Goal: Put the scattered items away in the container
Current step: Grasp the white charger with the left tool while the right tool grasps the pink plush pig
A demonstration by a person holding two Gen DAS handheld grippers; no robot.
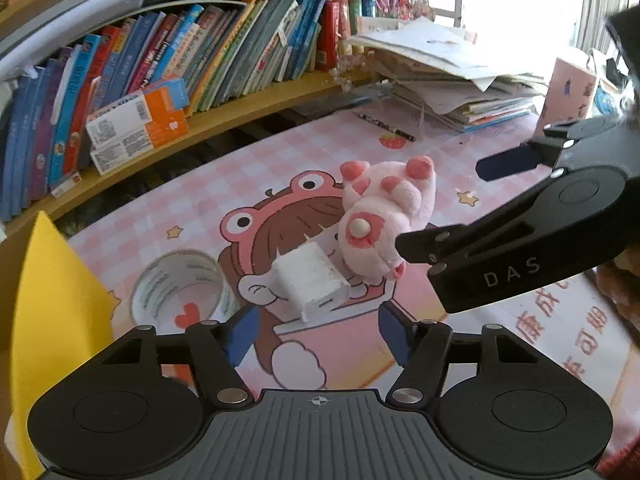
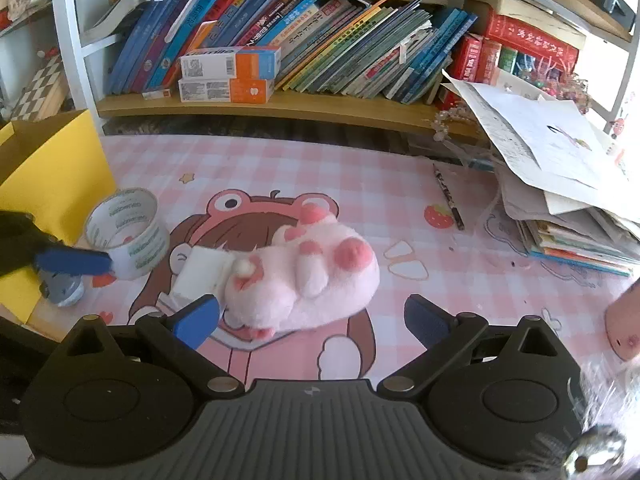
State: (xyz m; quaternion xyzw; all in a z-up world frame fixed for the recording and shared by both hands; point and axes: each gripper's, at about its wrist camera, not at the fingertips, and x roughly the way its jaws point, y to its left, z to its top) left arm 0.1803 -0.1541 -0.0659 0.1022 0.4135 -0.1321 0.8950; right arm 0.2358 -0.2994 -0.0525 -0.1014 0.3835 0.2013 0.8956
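Observation:
A pink plush toy [image 1: 380, 216] [image 2: 316, 276] lies on its back on the pink checked mat, touching a white charger block [image 1: 310, 280] [image 2: 202, 274]. A clear tape roll [image 1: 180, 284] [image 2: 128, 232] stands to their left. The yellow container [image 1: 52, 320] [image 2: 52, 176] is at the far left. My left gripper [image 1: 320, 330] is open and empty, just in front of the charger. My right gripper [image 2: 314, 320] is open and empty, its fingers on either side of the plush's near end; it also shows in the left wrist view [image 1: 448, 204].
A wooden shelf [image 2: 280, 108] packed with books and two orange-and-white boxes [image 2: 228, 74] runs along the back. A messy pile of papers and books [image 2: 560, 184] fills the right side. A pencil [image 2: 448, 196] lies on the mat near it.

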